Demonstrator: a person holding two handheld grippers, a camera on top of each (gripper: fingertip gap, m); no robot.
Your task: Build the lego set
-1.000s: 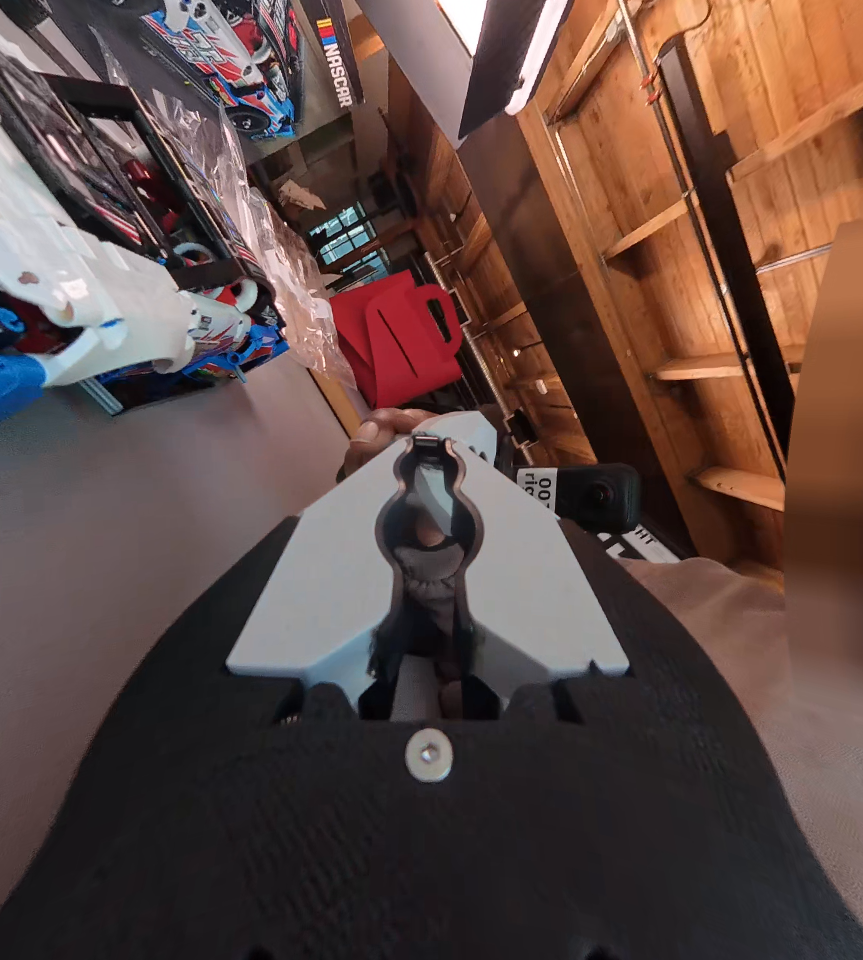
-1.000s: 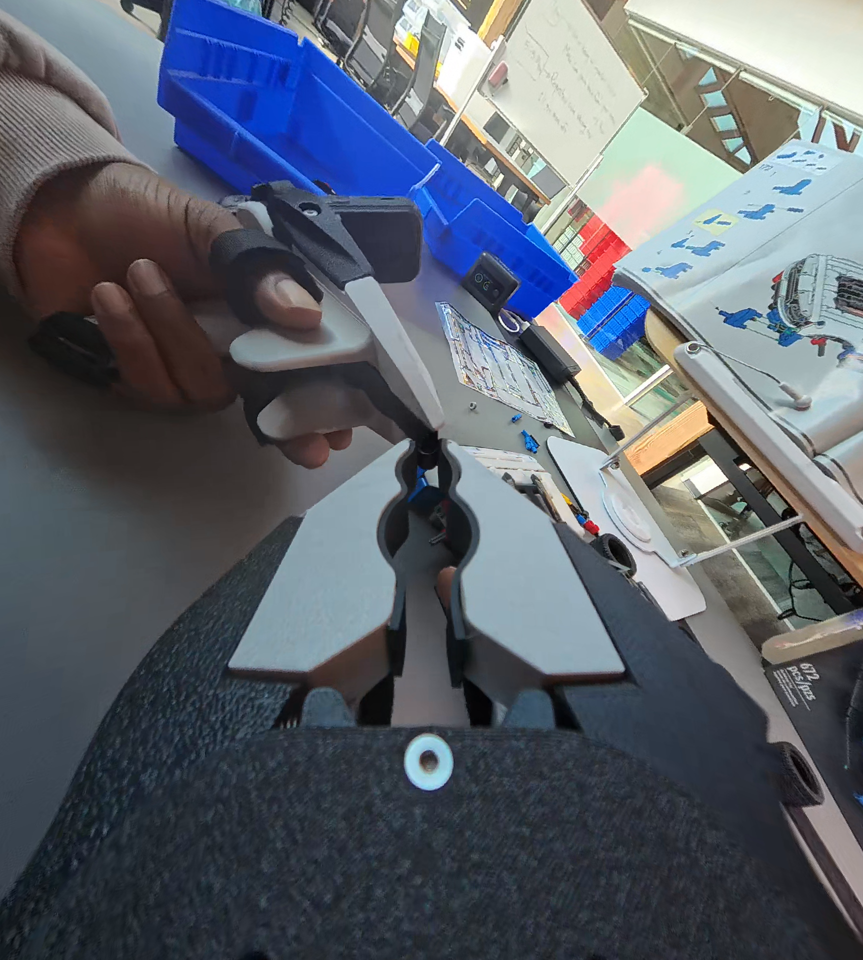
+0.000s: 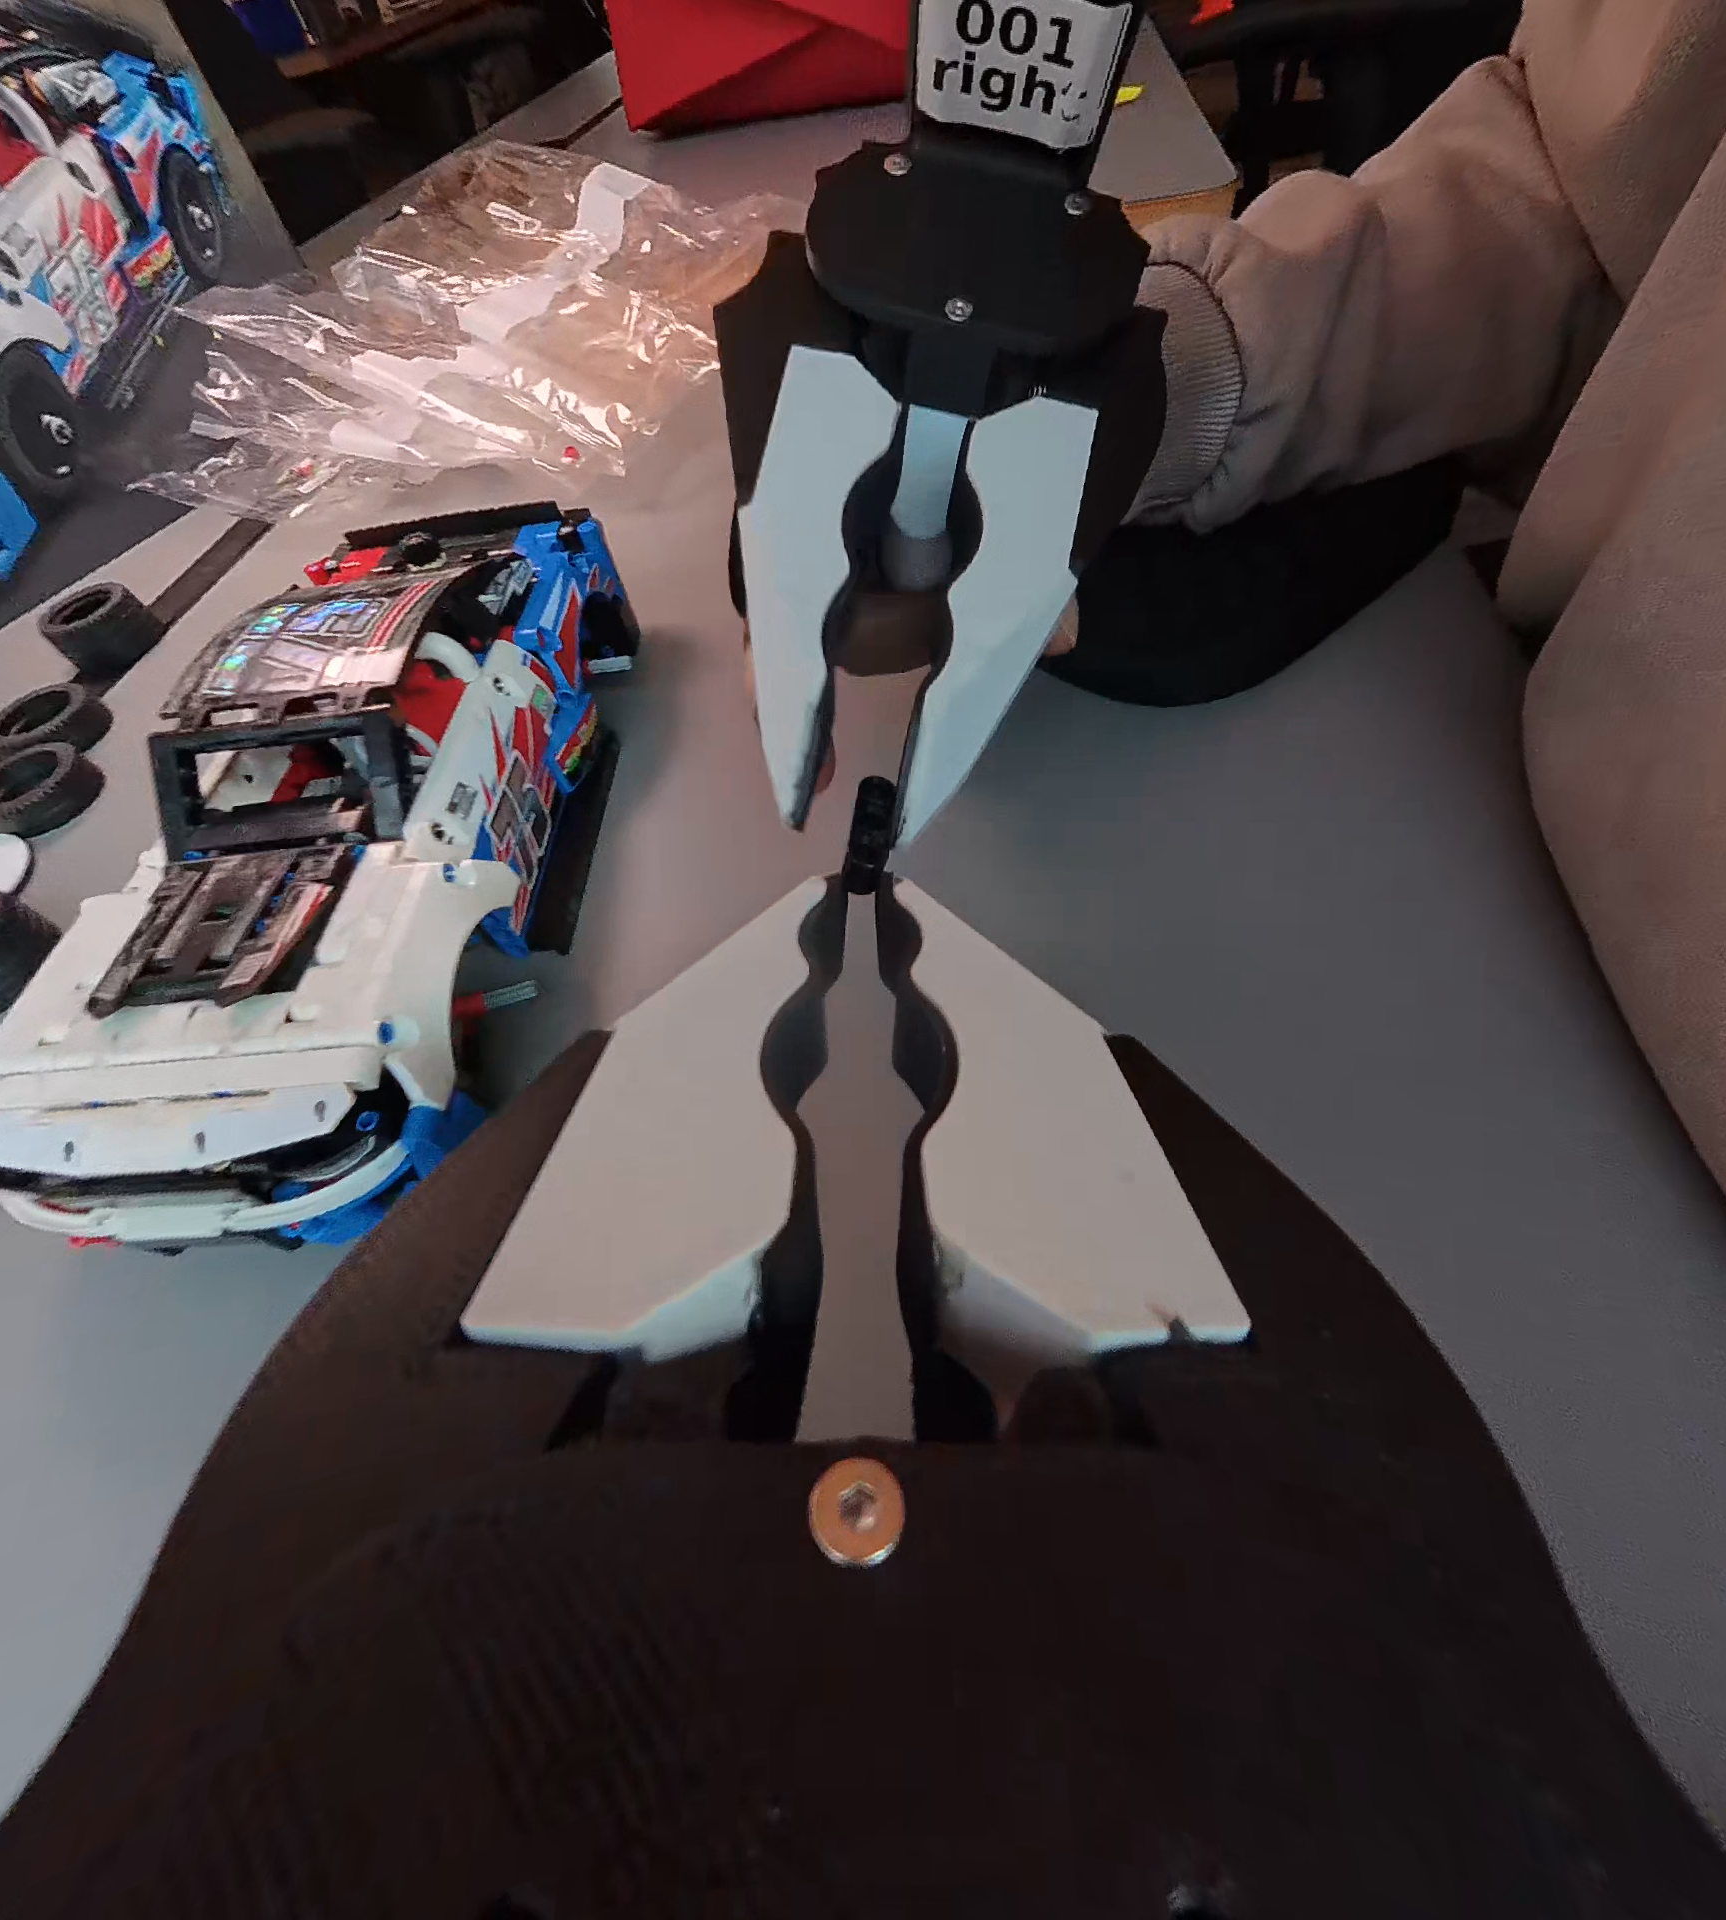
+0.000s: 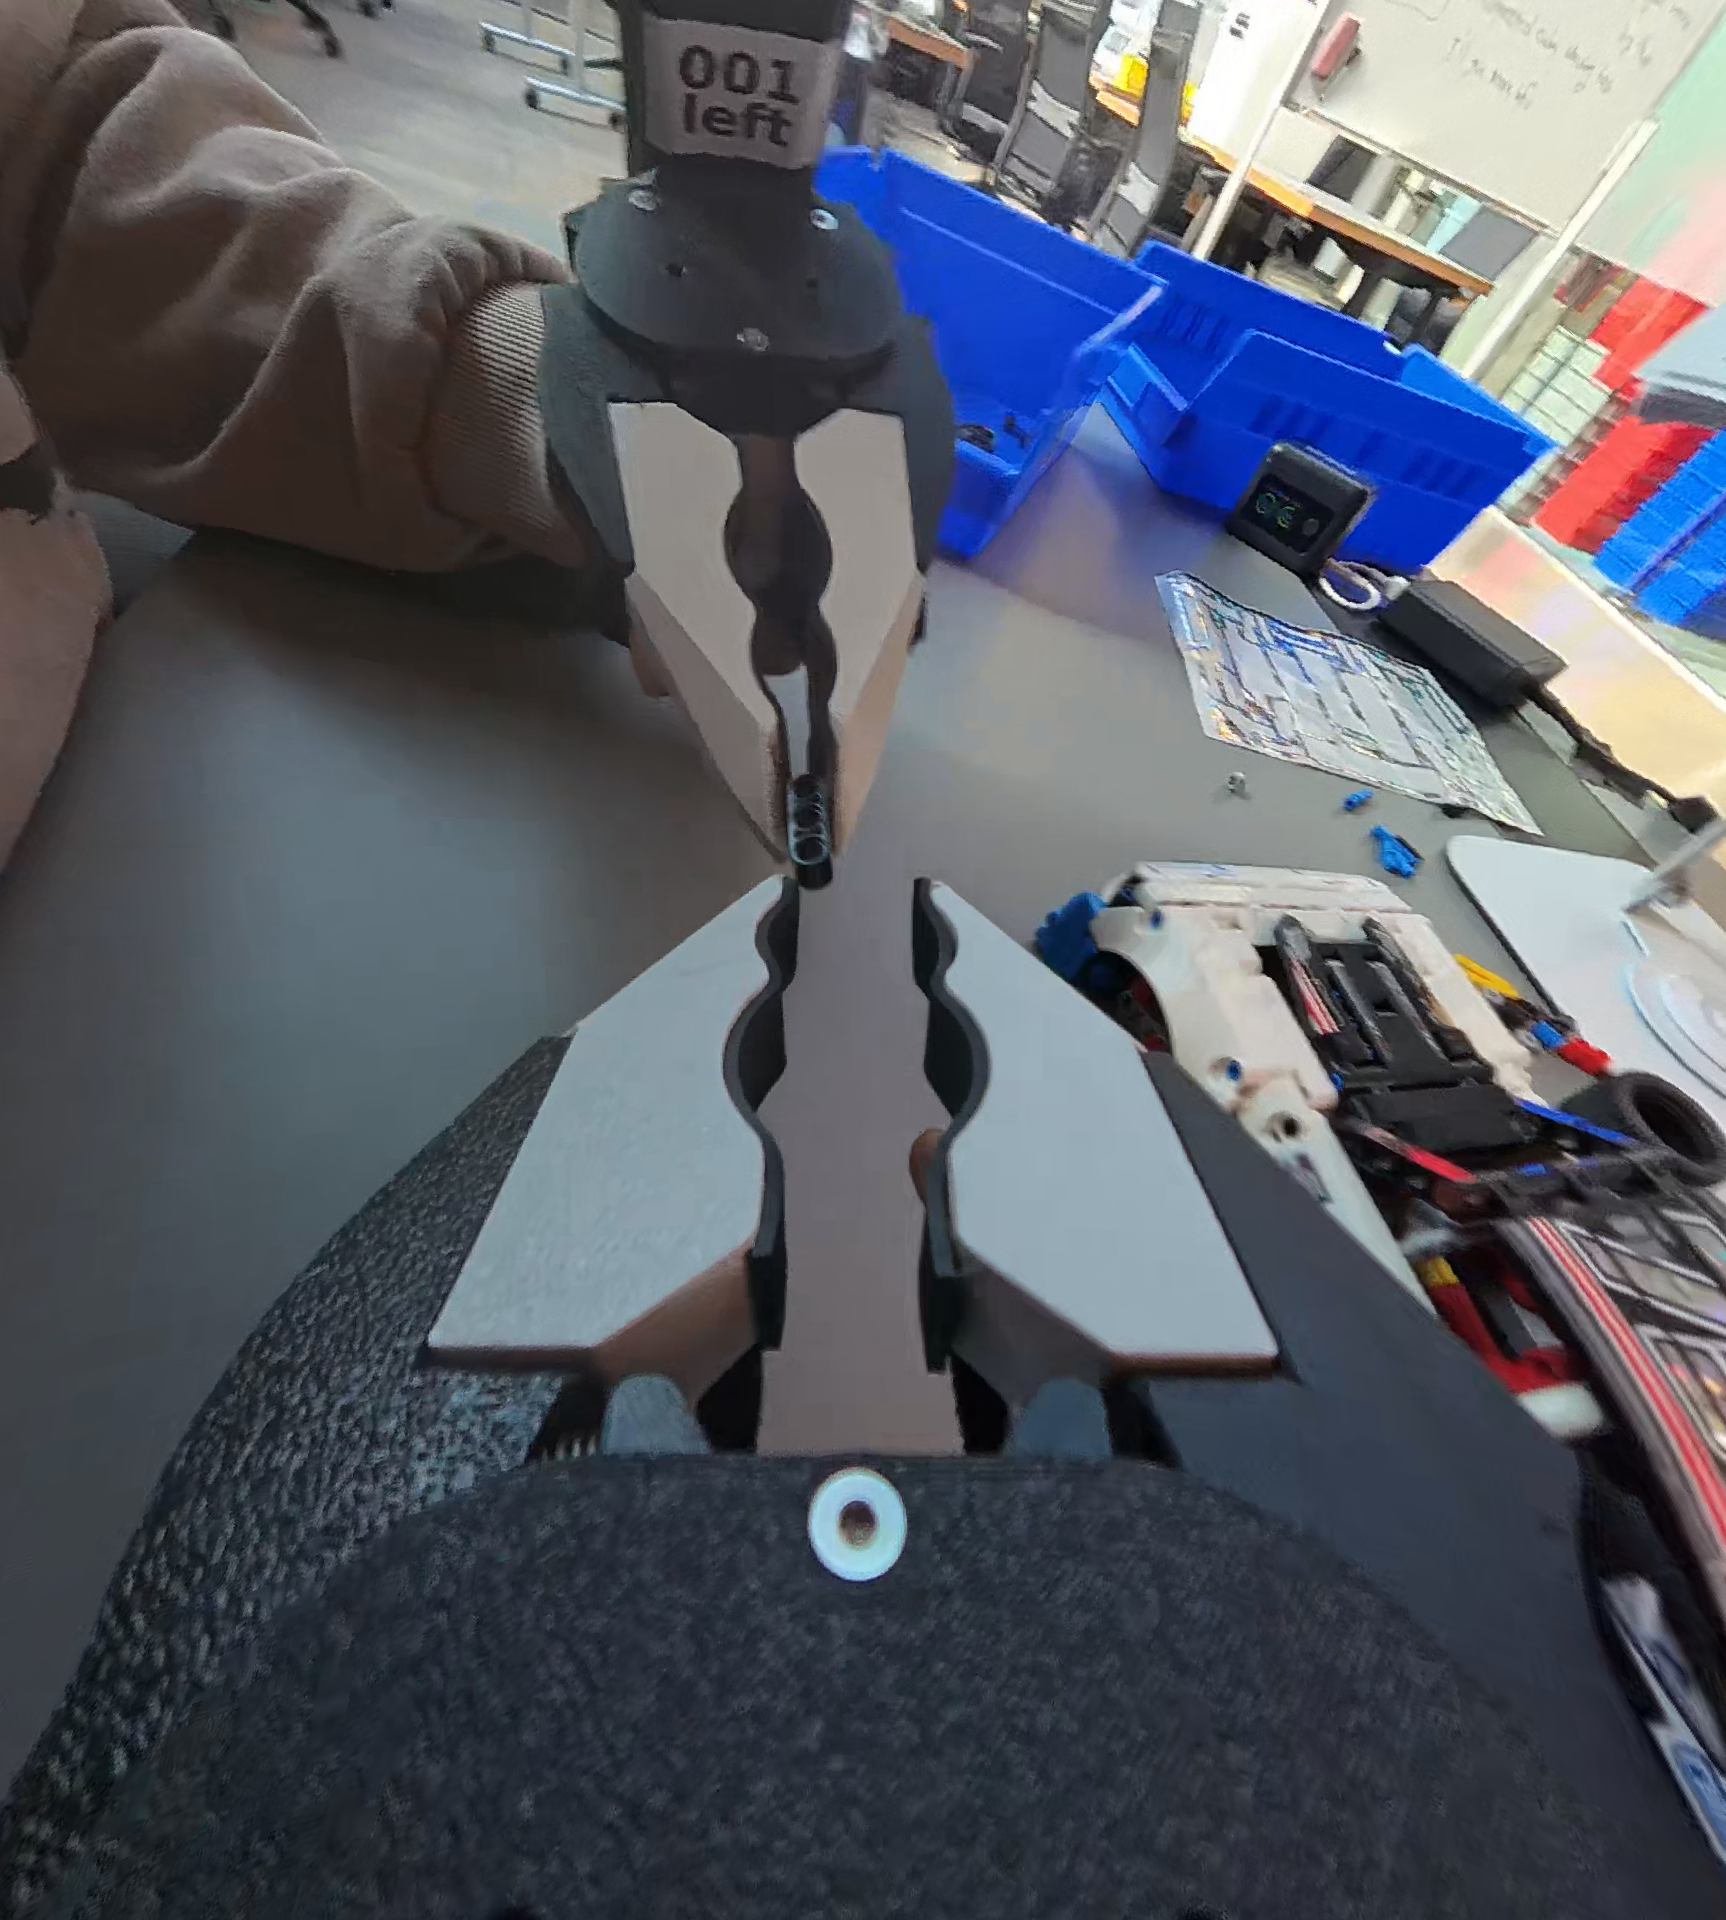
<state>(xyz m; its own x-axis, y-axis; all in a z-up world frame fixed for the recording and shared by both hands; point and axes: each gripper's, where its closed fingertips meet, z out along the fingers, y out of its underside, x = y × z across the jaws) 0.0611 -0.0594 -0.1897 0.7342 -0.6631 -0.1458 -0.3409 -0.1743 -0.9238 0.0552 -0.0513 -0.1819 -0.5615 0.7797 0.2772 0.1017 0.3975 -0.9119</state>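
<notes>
A small black Lego beam [image 3: 869, 826] with round holes is pinched in the tips of my left gripper [image 3: 856, 894] and sticks out forward. In the right wrist view the beam [image 4: 809, 821] sits between the left gripper's tips [image 4: 809, 836]. My right gripper [image 4: 857, 896] is open and empty, its tips just short of the beam. In the left wrist view it [image 3: 854, 823] faces mine, one tip on each side of the beam. The white, blue and red Lego car [image 3: 319, 935] lies on the grey table to the left; it also shows in the right wrist view [image 4: 1358, 1091].
Loose black tyres [image 3: 38, 717] and clear plastic bags [image 3: 443, 343] lie beyond the car, by the set's box [image 3: 38, 260]. Blue bins [image 4: 1150, 343], an instruction sheet [image 4: 1326, 696], small blue pieces [image 4: 1394, 847] and a white disc-shaped mat [image 4: 1669, 987] lie on the far side. Brown sleeves border both views.
Both grippers have swung round to face each other tip to tip above the table. My right gripper's jaws have opened wider. The black beam now sits in my left gripper's tips.
</notes>
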